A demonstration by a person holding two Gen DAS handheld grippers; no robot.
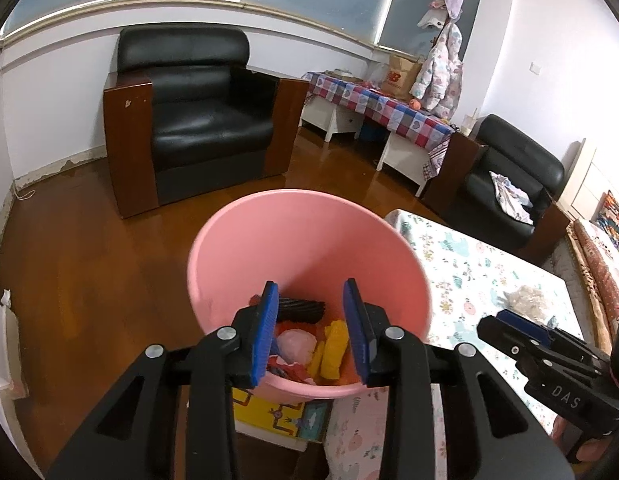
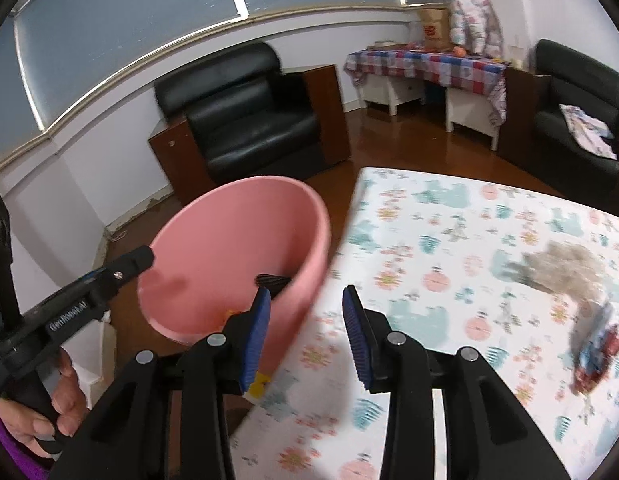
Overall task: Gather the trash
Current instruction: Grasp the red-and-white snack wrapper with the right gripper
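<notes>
A smooth, round pink plastic bin (image 1: 309, 240) is standing on the glossy brown wooden floor (image 1: 89, 260) just off the left edge of a table draped in a soft white cloth (image 1: 469, 272) printed with teal and pink figures. The left gripper (image 1: 309, 328) is hanging over the near rim of the bin, its ribbed blue pads (image 1: 265, 332) standing moderately apart with nothing pinched between them. Below them, on the bin's bottom, trash is lying in a heap: a black ribbed piece (image 1: 301, 309), a crumpled yellow wrapper (image 1: 334, 346), a pale pink wad (image 1: 295, 346) and red scraps. The right gripper (image 2: 307, 332) is pointing down at the table's near left edge, its jaws likewise gaping at a middling width around empty air, with the bin just to its left. More trash is waiting on the cloth to the far right of it, well apart from the pads: a fluffy grey-beige clump (image 2: 561, 268) and, nearer, a crinkled red-and-blue wrapper (image 2: 599, 354), both blurred. At the lower left of the right wrist view a hand (image 2: 57, 404) is gripping the black handle of the left tool.
</notes>
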